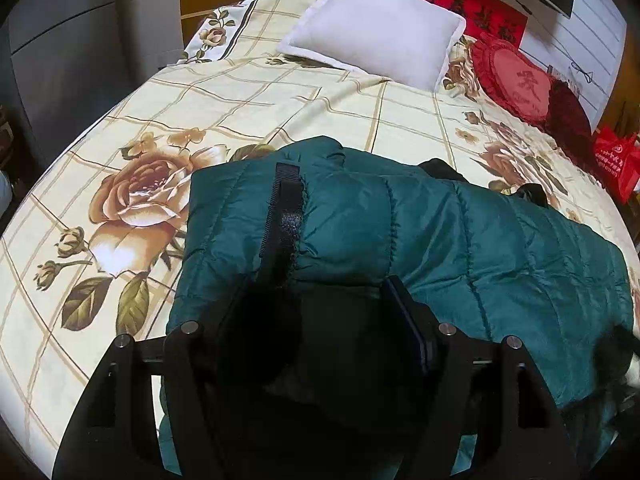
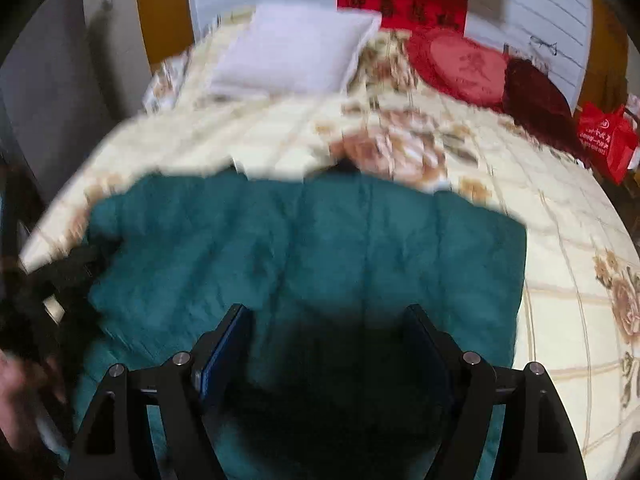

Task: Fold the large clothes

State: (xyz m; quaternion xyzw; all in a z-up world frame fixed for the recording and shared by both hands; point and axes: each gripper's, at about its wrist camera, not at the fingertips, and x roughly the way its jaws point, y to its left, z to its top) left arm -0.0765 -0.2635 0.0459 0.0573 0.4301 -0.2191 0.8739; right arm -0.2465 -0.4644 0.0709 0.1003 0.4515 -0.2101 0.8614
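Teal jacket point(image 1: 400, 232) lies under both open tools.

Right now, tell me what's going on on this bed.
A person with a two-finger gripper in each hand is folding a teal quilted jacket on a floral bedspread. The jacket lies bunched and partly folded. The left gripper and the right gripper both hang over it with jaws apart, pinching nothing. A white pillow and a red heart cushion sit at the head of the bed.
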